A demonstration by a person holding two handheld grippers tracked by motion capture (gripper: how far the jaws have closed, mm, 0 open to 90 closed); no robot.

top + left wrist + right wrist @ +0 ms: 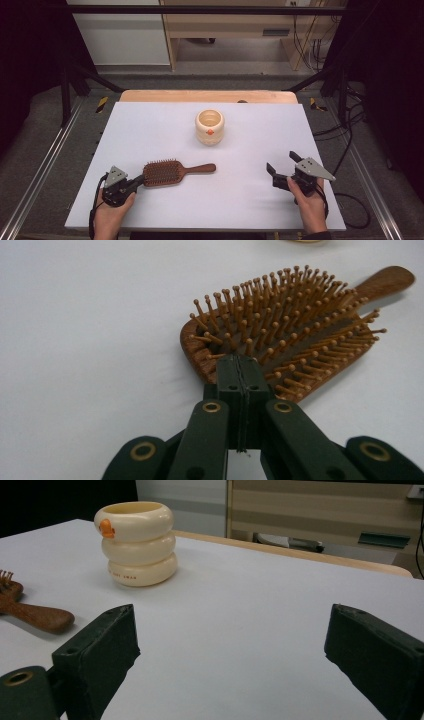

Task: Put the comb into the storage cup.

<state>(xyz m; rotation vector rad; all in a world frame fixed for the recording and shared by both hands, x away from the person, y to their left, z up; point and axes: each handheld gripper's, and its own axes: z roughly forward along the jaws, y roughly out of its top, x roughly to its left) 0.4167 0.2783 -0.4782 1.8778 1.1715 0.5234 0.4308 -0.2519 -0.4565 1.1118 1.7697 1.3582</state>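
Observation:
A brown wooden hairbrush (177, 171) lies bristles up on the white table (150, 125), handle pointing right. My left gripper (141, 180) is shut, and its joined tips meet the rounded left end of the brush head. In the left gripper view the closed jaws of the left gripper (239, 362) sit against the rim of the hairbrush (290, 325), with nothing between them. A cream ringed cup (209, 126) with an orange mark stands upright farther back. My right gripper (281, 161) rests open at the right. In its own view, the right gripper (232, 630) faces the cup (136, 542) and the brush handle (35, 616).
A wooden strip (207, 96) borders the table's far edge. Metal rails (45, 165) run along both sides, and cables (345, 130) lie on the floor at the right. Bare tabletop lies between the brush and the right gripper.

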